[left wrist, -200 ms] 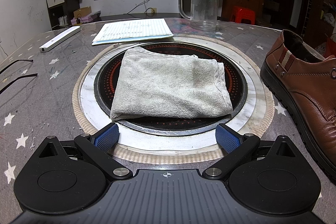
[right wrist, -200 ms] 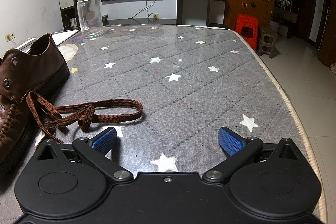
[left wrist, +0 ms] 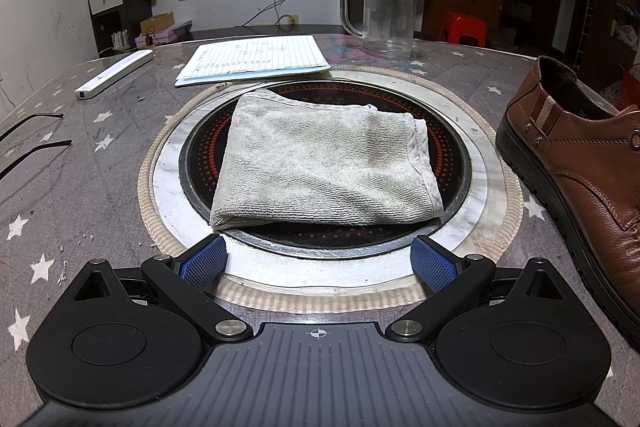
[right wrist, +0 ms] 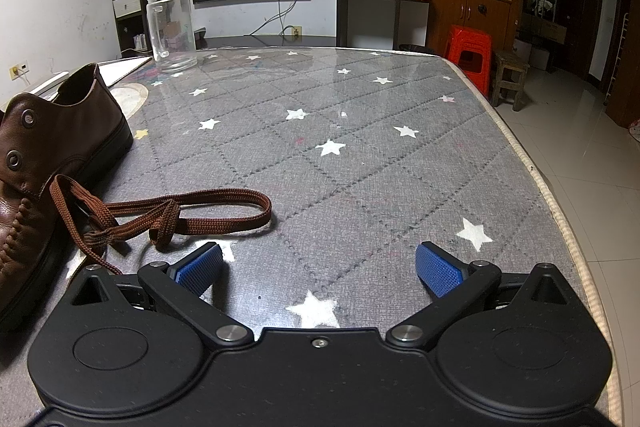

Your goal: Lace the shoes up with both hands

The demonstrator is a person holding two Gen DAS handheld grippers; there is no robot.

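A brown leather shoe (left wrist: 576,163) with a black sole stands at the right edge of the left wrist view, heel toward the far side. The same shoe (right wrist: 44,163) fills the left edge of the right wrist view, its metal eyelets showing. A brown flat lace (right wrist: 176,215) trails from it in a loose loop on the table. My left gripper (left wrist: 318,259) is open over the near rim of the round hob, nothing between its blue pads. My right gripper (right wrist: 320,267) is open above bare tablecloth, right of the lace, not touching it.
A folded grey towel (left wrist: 324,171) lies on a round black hob (left wrist: 448,163) set in the starred grey table. Behind are a lined paper pad (left wrist: 256,61), a clear glass mug (left wrist: 386,15), a white bar (left wrist: 114,75) and spectacle arms (left wrist: 36,147). The table's right edge (right wrist: 560,211) drops to floor.
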